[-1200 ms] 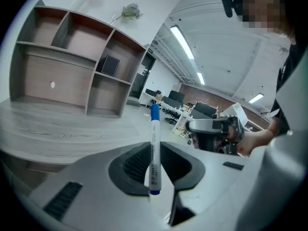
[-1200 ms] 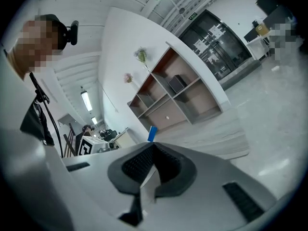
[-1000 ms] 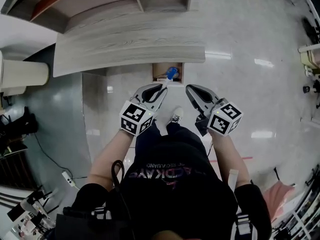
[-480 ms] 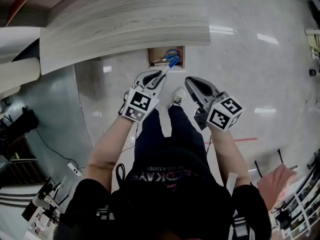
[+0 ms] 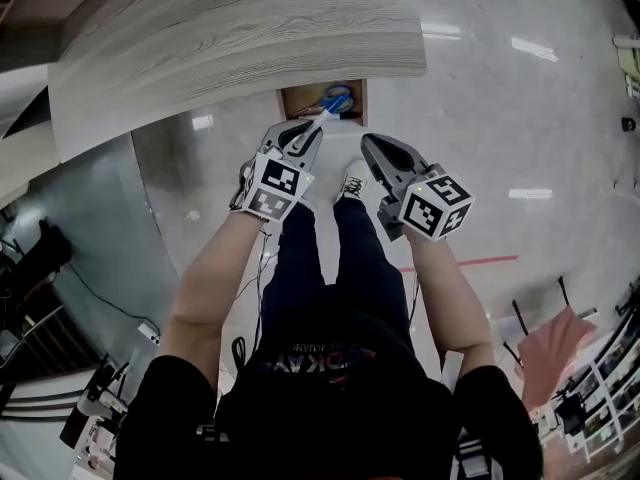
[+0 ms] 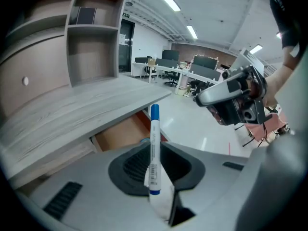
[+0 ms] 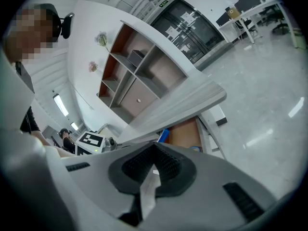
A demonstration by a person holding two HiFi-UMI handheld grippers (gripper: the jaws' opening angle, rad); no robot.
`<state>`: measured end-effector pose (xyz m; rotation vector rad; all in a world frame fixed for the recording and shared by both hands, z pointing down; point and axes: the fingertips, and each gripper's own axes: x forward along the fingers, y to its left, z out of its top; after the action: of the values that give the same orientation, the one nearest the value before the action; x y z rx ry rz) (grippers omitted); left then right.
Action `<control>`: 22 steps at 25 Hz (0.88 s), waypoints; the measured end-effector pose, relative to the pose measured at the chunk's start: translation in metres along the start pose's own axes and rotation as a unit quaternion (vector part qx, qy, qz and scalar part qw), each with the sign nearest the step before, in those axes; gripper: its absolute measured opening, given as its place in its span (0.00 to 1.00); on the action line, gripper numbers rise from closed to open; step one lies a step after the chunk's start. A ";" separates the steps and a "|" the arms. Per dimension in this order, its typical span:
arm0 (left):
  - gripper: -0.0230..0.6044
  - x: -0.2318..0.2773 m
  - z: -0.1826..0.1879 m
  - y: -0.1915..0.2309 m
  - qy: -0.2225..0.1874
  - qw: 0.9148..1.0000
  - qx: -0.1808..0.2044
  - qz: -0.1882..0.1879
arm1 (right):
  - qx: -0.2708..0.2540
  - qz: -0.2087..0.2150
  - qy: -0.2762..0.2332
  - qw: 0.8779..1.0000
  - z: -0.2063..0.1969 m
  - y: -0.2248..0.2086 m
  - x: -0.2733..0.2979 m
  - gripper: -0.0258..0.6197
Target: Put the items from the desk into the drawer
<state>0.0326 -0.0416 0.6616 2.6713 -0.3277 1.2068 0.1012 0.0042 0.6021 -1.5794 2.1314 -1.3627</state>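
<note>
The left gripper [image 5: 302,136] is clamping a marker [image 6: 154,150], its jaws pressing on the lower barrel while the blue cap is sticking out past the tips. The left gripper view is showing this best: a slim white cylinder with a printed label and blue at both ends, seated between ribbed dark pads. In the head view the marker [image 5: 331,114] is appearing only as a thin pale stick, its cap end showing against the open drawer [image 5: 291,104]. The right gripper [image 5: 371,148] is hanging just beside, its jaws pressed together with nothing between them (its own view is showing the pads meeting). The drawer is a shallow brown wooden box jutting out beneath the pale, wood-grained desk [image 5: 250,38], whose edge is hiding its back part. A blue ring-shaped thing [image 5: 338,96] is lying inside, too small to name. Only the gripper views are taking in the shelf unit [image 6: 94,37] standing on the desk. The glossy floor [image 5: 500,118] is mirroring ceiling lights.
</note>
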 end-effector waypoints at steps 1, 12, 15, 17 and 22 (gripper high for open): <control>0.15 0.004 -0.002 0.001 0.004 1.000 0.003 -0.002 | 0.002 -0.002 0.003 1.000 -0.002 -0.003 0.005 0.07; 0.15 0.047 -0.016 0.022 0.045 0.996 0.074 0.000 | 0.028 -0.013 0.020 0.999 -0.023 -0.022 0.015 0.07; 0.15 0.052 -0.021 0.026 0.055 0.996 0.077 0.000 | 0.035 -0.016 0.023 0.999 -0.028 -0.025 0.014 0.07; 0.15 0.055 -0.024 0.028 0.063 0.995 0.082 0.002 | 0.038 -0.017 0.022 0.999 -0.028 -0.027 0.013 0.07; 0.16 0.066 -0.030 0.031 0.081 0.993 0.087 0.002 | 0.044 -0.019 0.020 0.999 -0.026 -0.034 0.011 0.07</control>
<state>0.0454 -0.0711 0.7337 2.6904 -0.2127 1.5069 0.1038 0.0094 0.6459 -1.5805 2.0427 -1.4919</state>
